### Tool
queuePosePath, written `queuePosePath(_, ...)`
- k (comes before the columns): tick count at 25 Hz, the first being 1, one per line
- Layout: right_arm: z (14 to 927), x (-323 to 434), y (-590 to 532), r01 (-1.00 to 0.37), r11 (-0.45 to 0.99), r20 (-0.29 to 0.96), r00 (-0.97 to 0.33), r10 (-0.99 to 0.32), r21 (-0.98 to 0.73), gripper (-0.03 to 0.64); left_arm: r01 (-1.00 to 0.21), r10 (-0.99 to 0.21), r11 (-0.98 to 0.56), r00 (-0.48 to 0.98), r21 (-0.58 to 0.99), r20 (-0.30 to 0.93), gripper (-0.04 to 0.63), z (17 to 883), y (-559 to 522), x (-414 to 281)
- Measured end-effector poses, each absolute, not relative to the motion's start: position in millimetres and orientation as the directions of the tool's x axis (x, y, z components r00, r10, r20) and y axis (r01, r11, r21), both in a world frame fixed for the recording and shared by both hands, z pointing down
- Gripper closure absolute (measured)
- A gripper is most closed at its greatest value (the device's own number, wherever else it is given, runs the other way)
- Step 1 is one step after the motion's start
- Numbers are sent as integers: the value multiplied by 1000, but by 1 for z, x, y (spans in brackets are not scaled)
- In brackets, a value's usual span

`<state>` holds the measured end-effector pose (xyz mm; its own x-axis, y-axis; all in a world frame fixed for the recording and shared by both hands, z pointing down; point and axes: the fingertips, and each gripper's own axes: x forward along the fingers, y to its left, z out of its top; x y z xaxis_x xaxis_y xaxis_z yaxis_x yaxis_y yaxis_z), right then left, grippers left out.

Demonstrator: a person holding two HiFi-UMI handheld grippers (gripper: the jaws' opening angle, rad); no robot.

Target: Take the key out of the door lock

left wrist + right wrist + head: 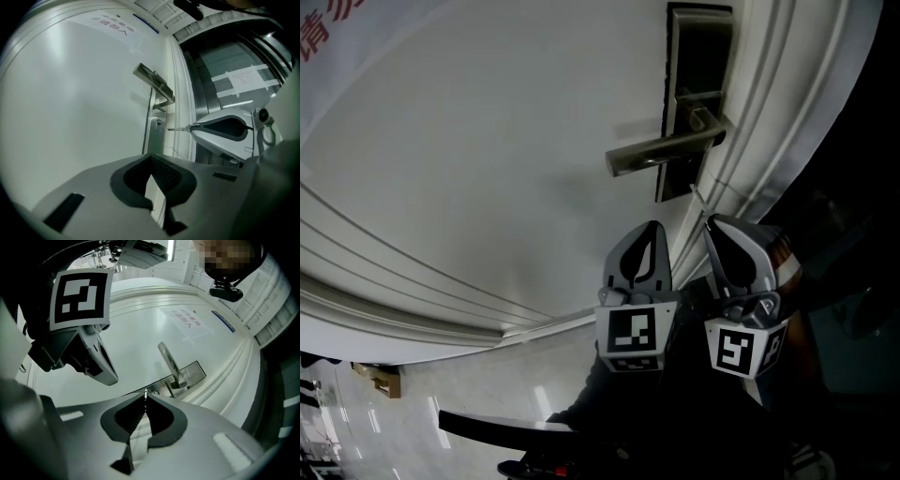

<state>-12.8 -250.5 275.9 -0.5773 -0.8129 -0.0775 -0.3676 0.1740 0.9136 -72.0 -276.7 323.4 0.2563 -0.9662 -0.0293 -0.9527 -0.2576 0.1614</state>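
Observation:
A small silver key [178,129] sticks out of my right gripper [191,127], whose jaws are shut on it. Its tip stands a short way off the keyhole [158,125] in the metal lock plate [154,140], not touching it. The right gripper view shows the key [146,394] edge-on at the jaw tips, aimed at the lock plate [194,372] below the lever handle [168,361]. In the head view both grippers hang below the handle [661,152]: right gripper [712,223] by the door's edge, left gripper [651,228] beside it. The left gripper [150,158] is shut, holding nothing.
The white door [487,141] carries a paper notice [114,24]. Moulded door frame [787,112] runs along the right. A metal panel with a taped sheet [243,77] lies beyond the frame. Glossy tiled floor [441,384] and a dark object [487,427] are below.

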Motion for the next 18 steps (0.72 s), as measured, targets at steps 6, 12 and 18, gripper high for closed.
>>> queuePosePath(6, 280, -13, -251, -432, 210, -81, -563, -822, 877, 604, -954, -965, -259, 262, 153, 0, 596, 329, -274, -68)
queuePosePath(12, 282, -10, -251, -434, 212, -77, -559, -825, 876, 604, -953, -966, -255, 260, 164, 11, 595, 333, -272, -68)
queuePosePath(18, 280, -10, -251, -435, 207, -84, -561, -823, 876, 604, -954, -965, -258, 262, 152, 7, 595, 330, -272, -69)
